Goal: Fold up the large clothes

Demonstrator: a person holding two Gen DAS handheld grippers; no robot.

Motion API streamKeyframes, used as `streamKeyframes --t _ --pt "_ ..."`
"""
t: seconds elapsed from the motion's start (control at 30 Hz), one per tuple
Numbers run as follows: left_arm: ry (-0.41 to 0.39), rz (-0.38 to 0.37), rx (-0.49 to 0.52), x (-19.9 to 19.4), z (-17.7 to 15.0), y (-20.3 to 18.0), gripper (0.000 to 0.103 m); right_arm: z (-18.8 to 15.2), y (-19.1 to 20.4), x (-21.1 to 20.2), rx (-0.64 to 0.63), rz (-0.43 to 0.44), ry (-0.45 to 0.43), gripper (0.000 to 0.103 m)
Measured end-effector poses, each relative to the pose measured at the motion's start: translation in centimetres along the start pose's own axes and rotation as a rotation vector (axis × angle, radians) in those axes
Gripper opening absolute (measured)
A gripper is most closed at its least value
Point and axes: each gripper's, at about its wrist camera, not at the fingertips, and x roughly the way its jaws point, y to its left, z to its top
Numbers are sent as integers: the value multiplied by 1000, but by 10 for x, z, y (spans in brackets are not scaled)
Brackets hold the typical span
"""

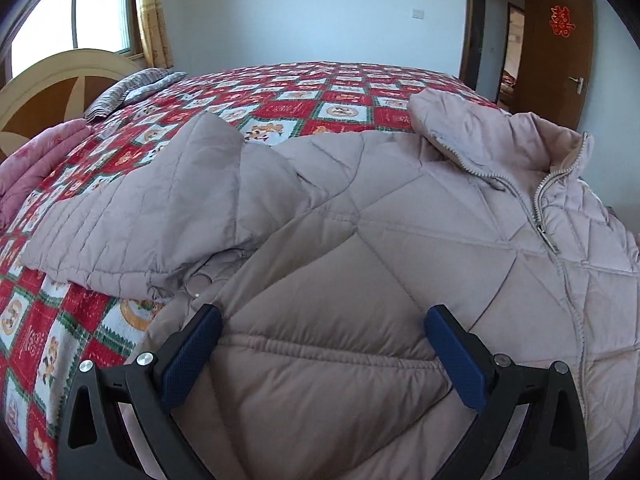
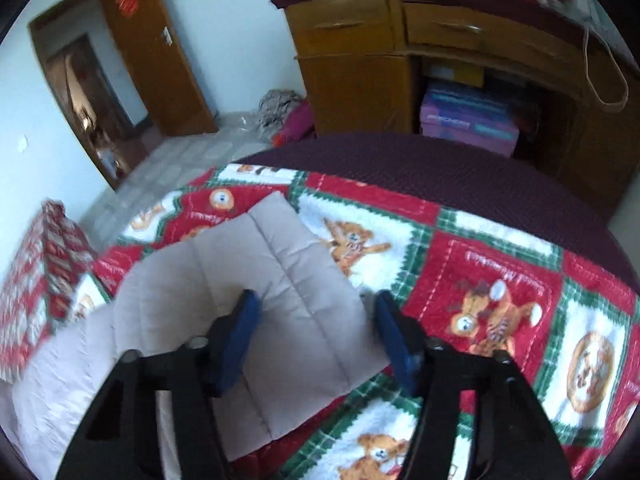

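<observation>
A large pale pink quilted jacket (image 1: 360,220) lies front-up on the bed, zipper (image 1: 540,216) partly closed, collar at the far right. Its left sleeve (image 1: 160,208) lies folded across towards the left. My left gripper (image 1: 322,316) is open, its blue pads spread wide just over the jacket's lower body. In the right wrist view the other sleeve (image 2: 280,280) stretches out over the quilt. My right gripper (image 2: 316,304) is open and straddles the sleeve near its cuff end, the right finger at the sleeve's edge.
The bed carries a red, white and green bear-patterned quilt (image 1: 280,96). A pink folded blanket (image 1: 36,160) and a striped pillow (image 1: 132,88) lie by the headboard (image 1: 52,88). A wooden desk (image 2: 460,60) stands past the foot, with an open door (image 2: 152,52) on the left.
</observation>
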Motion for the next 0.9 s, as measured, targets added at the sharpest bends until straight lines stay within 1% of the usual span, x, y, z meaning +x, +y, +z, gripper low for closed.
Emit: streamKeyframes --t 0.03,0.07,0.1,0.17,0.23,0.33,0.4,0.43,0.47,0.57,0.7,0.77,0.9 --pt "-5 9 -6 -1 -3 0 102 -1 2 1 -20 -23 -4 31" --pt "-11 22 -5 -3 -6 -3 102 -1 3 0 -36 -19 1 22" --pt "-15 34 5 -4 -7 -5 102 -1 3 0 -45 -19 3 20" --pt "-22 57 22 -5 -8 -9 102 2 3 -3 -80 -21 12 11" --pt "-22 53 19 -4 -8 -7 102 6 5 -10 -98 -14 11 9" --pt "-5 17 -7 -1 -6 0 102 16 12 -34 -128 24 -42 8" --pt "-2 2 -19 0 -6 2 102 21 20 -66 -170 69 -82 8" --pt "-2 0 -20 0 -7 2 102 24 25 -74 -181 84 -95 8" --pt "-2 -1 -20 0 -7 1 102 26 31 -95 -202 119 -119 8" --pt "-3 -13 -29 0 -7 3 102 23 57 -138 -265 185 -165 8" --pt "-7 -45 -51 -1 -8 8 102 2 102 -188 -359 293 -196 8" --pt "-9 -57 -61 -1 -8 10 102 -21 136 -211 -429 378 -194 7" --pt "-14 -81 -77 -2 -9 13 102 -66 192 -243 -547 514 -171 7"
